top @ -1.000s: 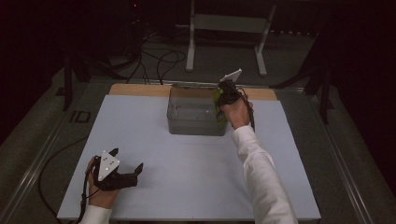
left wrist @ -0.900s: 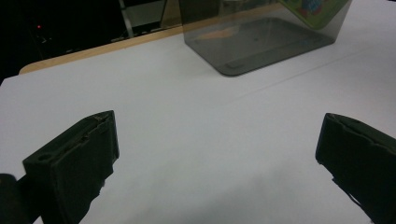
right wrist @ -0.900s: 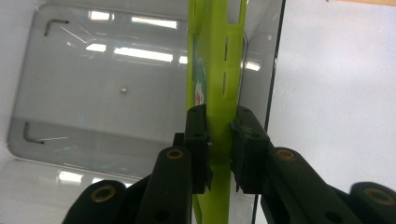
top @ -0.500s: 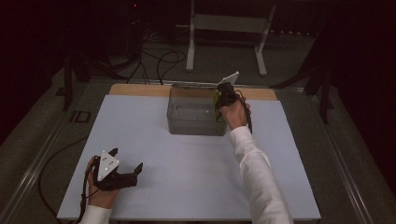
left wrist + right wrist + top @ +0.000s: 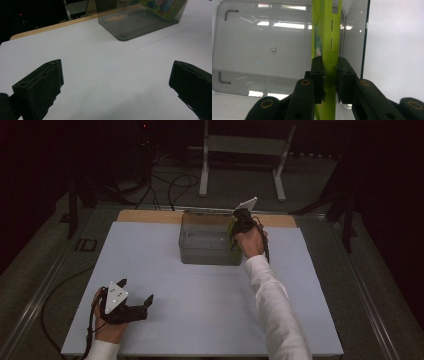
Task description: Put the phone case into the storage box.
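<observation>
At upper centre of the high view a clear plastic bin (image 5: 210,242) takes in a lime-green flat case (image 5: 325,40) at its right wall, lower end cut off, pinched edge-on by the right gripper (image 5: 329,72) pointing down, while the left gripper (image 5: 131,306) rests lower left, jaws wide apart.

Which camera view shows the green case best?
The right gripper view: the green case stands edge-on, clamped by the right gripper, over the clear bin. The left gripper view shows its printed face through the wall; the high view a green sliver.
</observation>
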Motion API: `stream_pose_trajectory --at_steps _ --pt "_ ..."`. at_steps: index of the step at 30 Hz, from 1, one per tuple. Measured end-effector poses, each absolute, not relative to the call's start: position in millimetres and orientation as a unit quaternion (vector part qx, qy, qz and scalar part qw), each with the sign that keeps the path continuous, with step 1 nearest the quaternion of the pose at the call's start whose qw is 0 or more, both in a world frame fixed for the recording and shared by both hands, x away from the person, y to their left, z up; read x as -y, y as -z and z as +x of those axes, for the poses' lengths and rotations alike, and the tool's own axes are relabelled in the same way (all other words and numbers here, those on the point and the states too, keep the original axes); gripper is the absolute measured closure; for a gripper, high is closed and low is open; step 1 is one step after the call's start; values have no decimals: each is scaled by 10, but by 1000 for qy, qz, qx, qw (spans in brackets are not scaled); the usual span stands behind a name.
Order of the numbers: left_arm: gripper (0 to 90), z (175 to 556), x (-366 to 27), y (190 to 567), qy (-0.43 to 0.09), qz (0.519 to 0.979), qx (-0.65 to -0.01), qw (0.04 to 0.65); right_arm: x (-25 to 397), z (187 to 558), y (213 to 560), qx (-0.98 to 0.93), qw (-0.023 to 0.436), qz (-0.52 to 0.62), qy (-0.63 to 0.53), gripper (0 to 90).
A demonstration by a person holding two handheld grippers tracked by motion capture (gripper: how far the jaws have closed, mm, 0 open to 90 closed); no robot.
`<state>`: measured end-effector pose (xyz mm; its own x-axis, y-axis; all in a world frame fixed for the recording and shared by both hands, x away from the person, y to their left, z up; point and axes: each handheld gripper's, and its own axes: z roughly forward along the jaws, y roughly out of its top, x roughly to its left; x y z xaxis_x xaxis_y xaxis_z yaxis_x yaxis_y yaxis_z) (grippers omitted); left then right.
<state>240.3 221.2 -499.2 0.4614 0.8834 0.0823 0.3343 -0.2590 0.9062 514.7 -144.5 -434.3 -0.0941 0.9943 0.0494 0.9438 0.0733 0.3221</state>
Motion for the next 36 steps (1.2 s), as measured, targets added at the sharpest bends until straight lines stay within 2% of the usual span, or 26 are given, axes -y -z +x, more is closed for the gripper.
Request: stream_pose_trajectory --at_steps 15,23,34,36 --pt "0 2401 -2212 4991 -309 730 -416 445 1421 5168 4416 -719 103 673 -140 764" --pt "0 2399 -2201 4991 -310 733 -414 442 1348 5115 4415 -742 139 642 -134 673" --pt "0 2402 -2198 4992 -310 734 -413 442 1301 5012 4271 -766 190 599 -135 627" --pt "0 2402 -2198 4992 -310 733 -413 442 1328 4998 4243 -765 185 599 -146 616"
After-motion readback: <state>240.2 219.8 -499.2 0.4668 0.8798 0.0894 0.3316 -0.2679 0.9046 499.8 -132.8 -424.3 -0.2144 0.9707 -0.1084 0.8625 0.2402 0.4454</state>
